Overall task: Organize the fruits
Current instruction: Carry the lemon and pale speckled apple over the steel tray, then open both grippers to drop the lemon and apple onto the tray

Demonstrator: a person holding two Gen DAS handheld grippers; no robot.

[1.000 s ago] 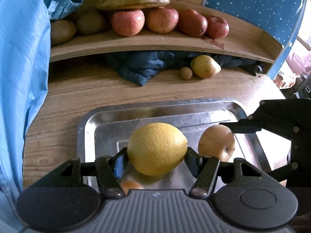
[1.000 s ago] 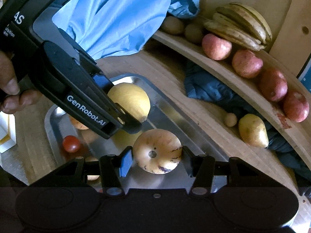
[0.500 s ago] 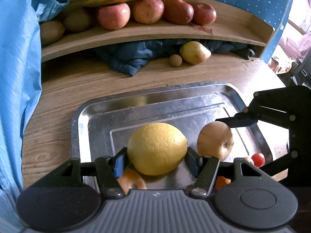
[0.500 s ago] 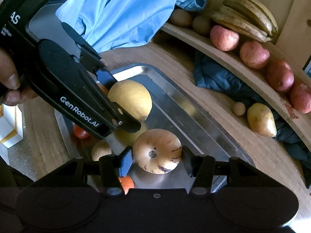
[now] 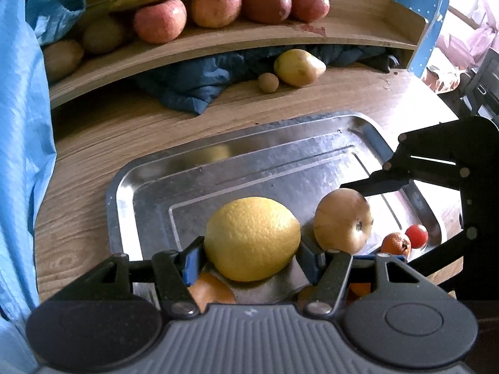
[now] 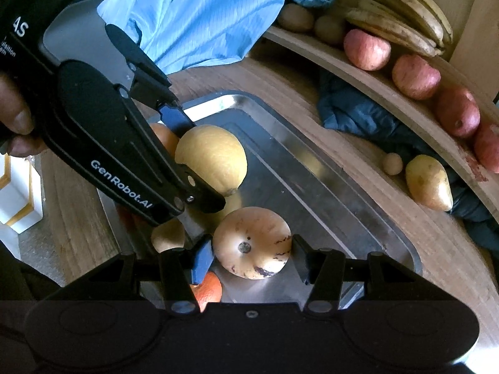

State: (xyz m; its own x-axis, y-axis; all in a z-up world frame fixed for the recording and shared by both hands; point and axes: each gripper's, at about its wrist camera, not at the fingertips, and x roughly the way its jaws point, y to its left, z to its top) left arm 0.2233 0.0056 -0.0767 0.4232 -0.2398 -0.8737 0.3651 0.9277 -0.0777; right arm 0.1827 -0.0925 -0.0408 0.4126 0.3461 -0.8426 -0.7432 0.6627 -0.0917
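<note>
Wood-grain surface [image 5: 84, 168] is seen carrying a steel tray [image 5: 124, 187], with a curved wooden shelf [image 5: 218, 43] behind it. Red apples [image 5: 160, 20], bananas [image 6: 402, 15] and brown fruits are lined up on the shelf; a yellow pear [image 5: 297, 67] and a small brown fruit [image 5: 268, 82] are lying under it against a dark blue cloth [image 5: 193, 84]. A lemon [image 5: 252, 238] is pinched between the fingers of the left gripper [image 5: 251, 260], above the tray. A pale streaked fruit [image 6: 252, 243] is clamped by the right gripper [image 6: 251, 260] just beside it. Oranges [image 5: 395, 243] and a small red fruit [image 5: 416, 236] are left in the tray. Light blue fabric [image 6: 199, 15] is draped at the side.
</note>
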